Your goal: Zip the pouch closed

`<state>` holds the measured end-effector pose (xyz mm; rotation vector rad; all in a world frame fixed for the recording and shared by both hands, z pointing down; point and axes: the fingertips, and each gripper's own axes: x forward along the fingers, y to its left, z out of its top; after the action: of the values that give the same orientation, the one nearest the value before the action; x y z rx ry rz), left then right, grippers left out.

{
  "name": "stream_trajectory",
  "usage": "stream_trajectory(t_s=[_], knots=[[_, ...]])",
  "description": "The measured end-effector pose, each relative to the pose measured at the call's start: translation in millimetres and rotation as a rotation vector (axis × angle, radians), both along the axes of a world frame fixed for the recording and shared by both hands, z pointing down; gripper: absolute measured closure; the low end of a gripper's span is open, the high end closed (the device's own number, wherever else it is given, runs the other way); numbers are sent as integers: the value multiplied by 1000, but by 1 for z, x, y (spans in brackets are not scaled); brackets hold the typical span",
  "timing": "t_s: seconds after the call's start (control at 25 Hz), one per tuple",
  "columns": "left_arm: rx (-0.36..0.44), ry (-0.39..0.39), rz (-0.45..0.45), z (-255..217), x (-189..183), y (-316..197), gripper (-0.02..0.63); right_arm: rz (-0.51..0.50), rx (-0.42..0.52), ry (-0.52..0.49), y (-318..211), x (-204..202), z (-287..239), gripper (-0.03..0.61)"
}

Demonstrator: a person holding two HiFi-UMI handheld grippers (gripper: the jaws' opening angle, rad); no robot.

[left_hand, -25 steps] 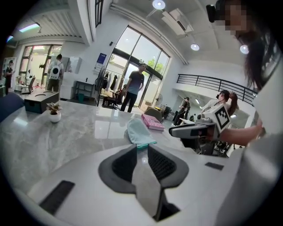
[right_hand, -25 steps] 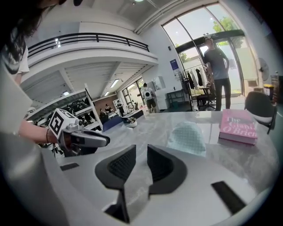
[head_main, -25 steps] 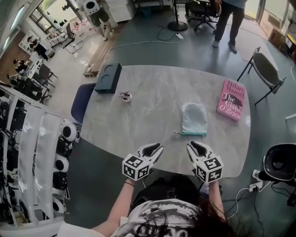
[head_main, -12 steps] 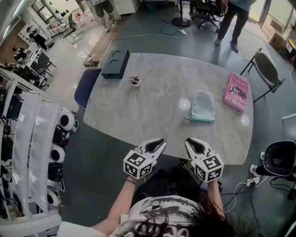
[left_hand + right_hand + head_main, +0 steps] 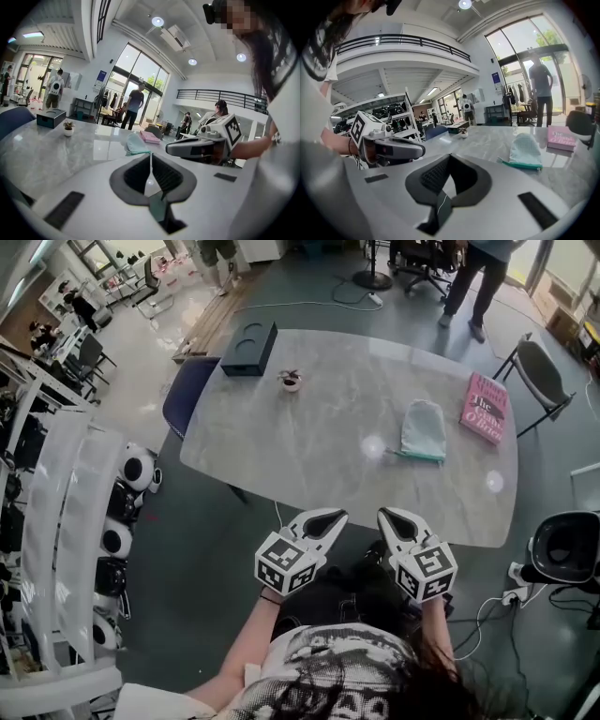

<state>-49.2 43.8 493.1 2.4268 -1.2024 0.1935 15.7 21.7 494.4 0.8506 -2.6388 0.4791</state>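
Note:
The pale mint pouch (image 5: 423, 430) lies flat on the right part of the marble table (image 5: 319, 437), with its green zipper edge toward me. It shows ahead in the left gripper view (image 5: 137, 144) and in the right gripper view (image 5: 525, 149). Both grippers hang side by side off the table's near edge, well short of the pouch. My left gripper (image 5: 336, 516) has just been closing; its jaws meet with nothing between them. My right gripper (image 5: 386, 515) is shut and empty too.
A pink book (image 5: 484, 408) lies right of the pouch. A dark box (image 5: 249, 337) and a small potted plant (image 5: 292, 381) sit at the table's far left. Chairs (image 5: 539, 376) stand around it, a person (image 5: 469, 277) stands beyond, and shelves (image 5: 66, 521) line the left.
Both grippers have drawn back from the table's near edge toward my body and risen a little. Their jaws, apart a second ago, have closed. The pouch has not moved.

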Motion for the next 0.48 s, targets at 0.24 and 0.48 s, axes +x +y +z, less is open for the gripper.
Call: stream_trajectory(t_s=[0.24,0.48], knots=[[17,1,21,-4,4,19,594,-8,31,2,21,-4,-6,584],[45,-3,50,-12,12,29,594,-3,52,2,31,-4,-12,584]])
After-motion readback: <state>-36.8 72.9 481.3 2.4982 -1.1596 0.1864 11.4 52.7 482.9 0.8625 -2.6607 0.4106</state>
